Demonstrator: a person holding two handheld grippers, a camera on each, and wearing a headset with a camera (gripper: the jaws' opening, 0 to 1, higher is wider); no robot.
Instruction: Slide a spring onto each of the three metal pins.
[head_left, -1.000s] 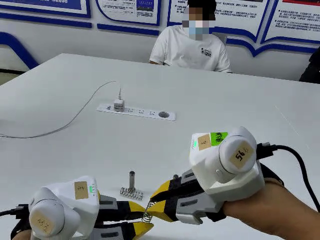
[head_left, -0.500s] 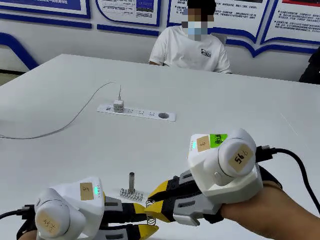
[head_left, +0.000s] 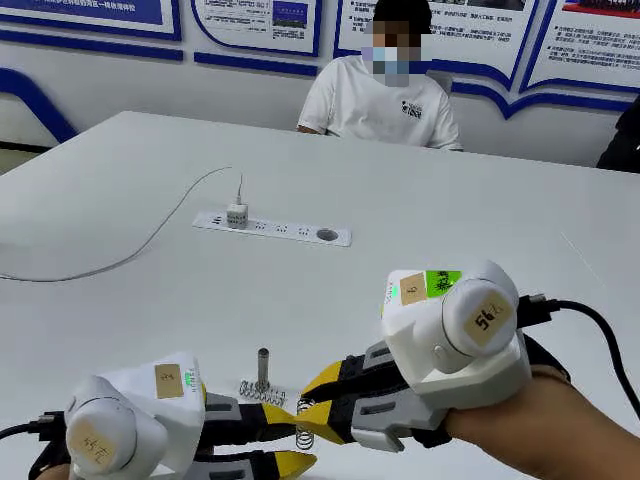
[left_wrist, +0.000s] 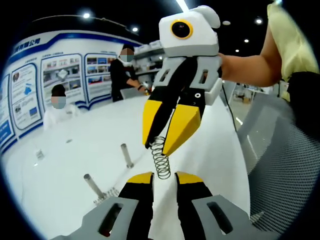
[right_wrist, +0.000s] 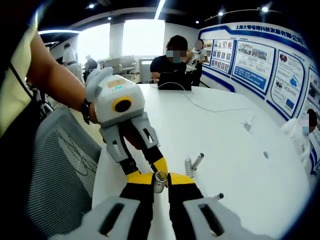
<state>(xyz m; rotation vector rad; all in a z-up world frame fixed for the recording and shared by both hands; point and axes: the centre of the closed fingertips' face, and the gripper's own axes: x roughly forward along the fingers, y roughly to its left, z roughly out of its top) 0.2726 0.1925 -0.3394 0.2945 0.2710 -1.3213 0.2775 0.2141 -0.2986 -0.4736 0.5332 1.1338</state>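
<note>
The white desk (head_left: 150, 180) is stretching away across the head view, and a person (head_left: 380, 95) in a white shirt is sitting at its far edge. The right tool (head_left: 306, 415), carried by a hand (head_left: 545, 420) coming in from the right, is reaching down and to the left. Its yellow jaws are pinching the upper end of a spring (left_wrist: 161, 159) and holding it above the desk. The left tool (head_left: 290, 437) is pointing in from the lower left to meet it, with its jaws standing apart. In the left gripper view the free lower end of the spring is hanging in the gap between their tips, though whether it is touching either tip is not clear. Farther back, near the middle of the desk, a power strip (head_left: 272, 225) is lying flat. A thin cable (head_left: 130, 255) is trailing off to the left from a small white charger (head_left: 237, 212) plugged into it. Just beyond the two tools a metal pin (head_left: 263, 363) is standing upright, and a second spring (head_left: 262, 392) is lying on the desk at its foot. In the left gripper view another pin (left_wrist: 126, 155) is standing a little apart from that one.
</note>
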